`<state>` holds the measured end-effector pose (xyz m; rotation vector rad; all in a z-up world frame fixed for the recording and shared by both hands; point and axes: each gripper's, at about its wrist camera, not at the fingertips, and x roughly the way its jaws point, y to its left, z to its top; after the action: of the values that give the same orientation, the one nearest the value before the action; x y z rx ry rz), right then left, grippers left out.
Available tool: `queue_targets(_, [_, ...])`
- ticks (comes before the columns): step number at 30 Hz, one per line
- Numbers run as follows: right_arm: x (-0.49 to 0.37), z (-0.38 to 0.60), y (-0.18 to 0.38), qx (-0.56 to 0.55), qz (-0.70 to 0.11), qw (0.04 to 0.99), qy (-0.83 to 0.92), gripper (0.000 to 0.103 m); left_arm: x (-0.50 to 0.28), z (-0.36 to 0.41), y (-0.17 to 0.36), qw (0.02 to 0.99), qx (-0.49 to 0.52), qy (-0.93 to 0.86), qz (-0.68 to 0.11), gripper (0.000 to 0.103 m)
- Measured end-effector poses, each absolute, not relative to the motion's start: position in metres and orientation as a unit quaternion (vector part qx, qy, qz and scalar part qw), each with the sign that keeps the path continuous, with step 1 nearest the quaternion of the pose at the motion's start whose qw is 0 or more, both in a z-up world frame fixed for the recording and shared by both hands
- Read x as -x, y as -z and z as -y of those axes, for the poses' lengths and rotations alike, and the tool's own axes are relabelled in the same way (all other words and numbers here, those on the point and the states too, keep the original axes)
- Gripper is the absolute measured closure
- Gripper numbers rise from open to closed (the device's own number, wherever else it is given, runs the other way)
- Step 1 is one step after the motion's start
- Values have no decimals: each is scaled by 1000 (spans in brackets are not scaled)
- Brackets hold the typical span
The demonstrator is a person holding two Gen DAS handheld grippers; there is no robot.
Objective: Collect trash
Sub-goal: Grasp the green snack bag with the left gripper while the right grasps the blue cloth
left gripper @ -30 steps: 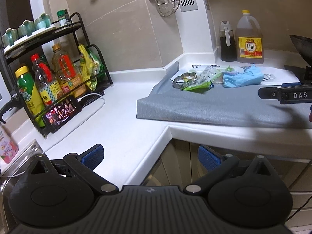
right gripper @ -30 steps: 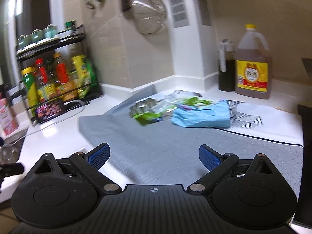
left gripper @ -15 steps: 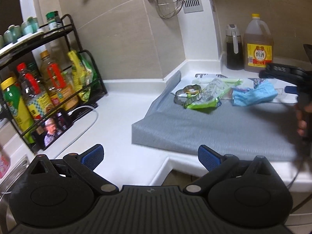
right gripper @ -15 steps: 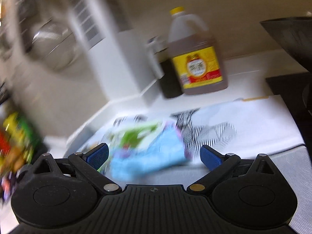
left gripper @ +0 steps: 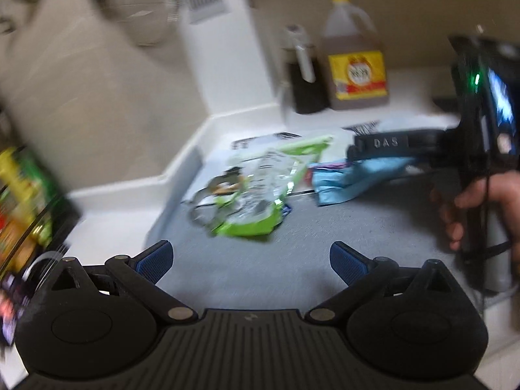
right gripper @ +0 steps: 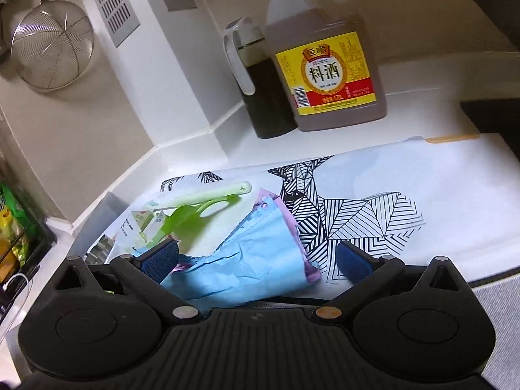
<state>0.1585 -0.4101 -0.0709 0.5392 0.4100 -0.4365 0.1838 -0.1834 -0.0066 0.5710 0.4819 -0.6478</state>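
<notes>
A crumpled blue wrapper (right gripper: 256, 260) with a pink edge lies on the counter. My right gripper (right gripper: 256, 261) is open and straddles it, one pad on each side. The wrapper also shows in the left wrist view (left gripper: 351, 178), under the right gripper's body (left gripper: 390, 144). A green and clear plastic bag (left gripper: 256, 195) lies on the grey mat (left gripper: 325, 243), with a metal ring (left gripper: 208, 195) beside it. My left gripper (left gripper: 250, 260) is open and empty, a short way in front of the bag. A green plastic utensil (right gripper: 195, 214) lies beyond the blue wrapper.
A large cooking wine jug (right gripper: 325, 55) and a dark sauce bottle (right gripper: 263, 87) stand at the back by the wall. A patterned white sheet (right gripper: 373, 208) covers the counter. A strainer (right gripper: 52, 45) hangs on the wall. A condiment rack (left gripper: 22, 201) stands left.
Both grippers have moved forward toward the trash. The right gripper has come down over the blue wrapper. The left gripper has swung right, over the grey mat.
</notes>
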Motion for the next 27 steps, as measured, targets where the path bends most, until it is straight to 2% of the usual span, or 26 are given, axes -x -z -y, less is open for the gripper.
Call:
queue_targets(11, [-164,408,71,-247,-212,921,214,0,-243,252,39,854,-331,320,-241,2])
queue_targets(13, [-165,407,70,-244,-214,921,214,0,-245,257,41,850,-336,328,-238,10])
queue_targets(15, [-165,406,70,-242,-214,922,212,0,-246,261,42,847,-341,329,-242,29])
queue_targets(16, [-165,405,70,-240,-215,923,210,4,-247,262,43,846,-342,326,-249,45])
queue_targets(17, [-165,405,69,-239,-213,924,210,12,-249,264,44,845,-338,323,-260,67])
queue_targets(18, [-163,404,69,-239,-208,925,210,38,-249,263,44,846,-332,319,-268,80])
queue_targets(19, [-161,406,68,-244,-205,924,211,63,-249,261,43,849,-327,315,-270,85])
queue_targets(20, [-160,408,69,-249,-203,923,213,76,-248,258,41,853,-319,314,-269,88])
queue_targets(21, [-159,409,69,-252,-203,922,213,85,-246,254,38,856,-309,316,-270,90])
queue_targets(23, [-155,409,66,-253,-186,925,215,86,-241,245,32,860,-287,321,-273,93])
queue_targets(27, [-144,403,54,-218,-131,939,233,86,-219,223,14,871,-244,335,-263,94])
